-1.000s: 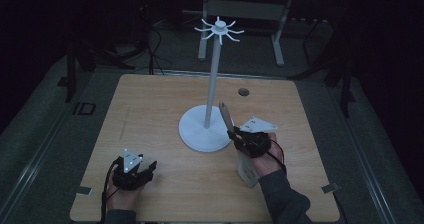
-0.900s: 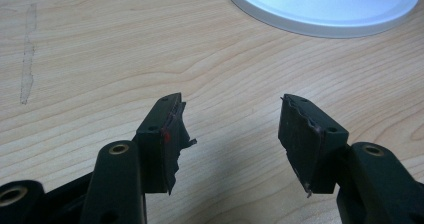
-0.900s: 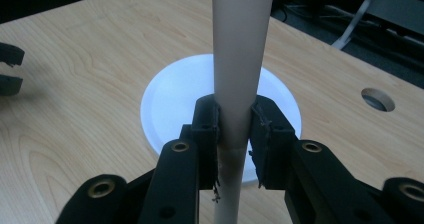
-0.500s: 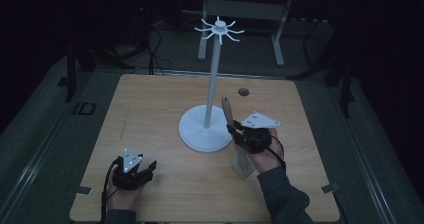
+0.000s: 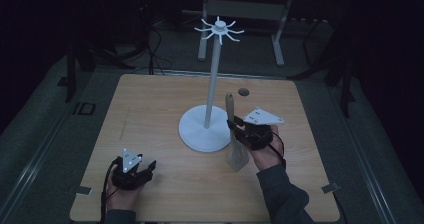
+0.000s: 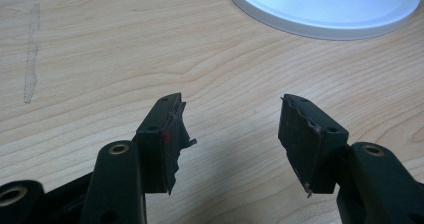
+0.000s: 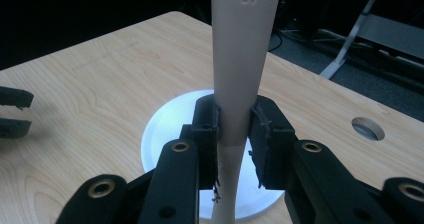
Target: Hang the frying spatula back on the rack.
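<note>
We see the right gripper (image 5: 235, 129) clamped on a pale beige spatula with a long flat handle (image 5: 234, 134), which stands nearly upright just right of the stand's base. In the right gripper view its two black jaws press on the narrow neck of the spatula (image 7: 235, 84) from either side, with the handle rising above them out of the top of the picture and the lower part running down between the jaws. In the high view the spatula's broad end sits low by the light wooden table (image 5: 150, 109), in front of the gripper; we cannot tell whether it touches the wood.

Just beside the spatula, on its left, stands the white stand with a round flat base and a tall thin pole (image 5: 206, 129), topped by a ring of short spokes. The base lies directly behind the spatula in the right gripper view (image 7: 170, 129), so the stand is the nearest thing in its way. A small round hole (image 5: 243, 91) is in the table farther back.

The left gripper (image 5: 145, 170) rests low near the table's front left, well apart from the spatula. In its own view its jaws stand apart over bare wood with nothing between them (image 6: 230, 129), and the stand's base edge (image 6: 325, 9) lies beyond.
</note>
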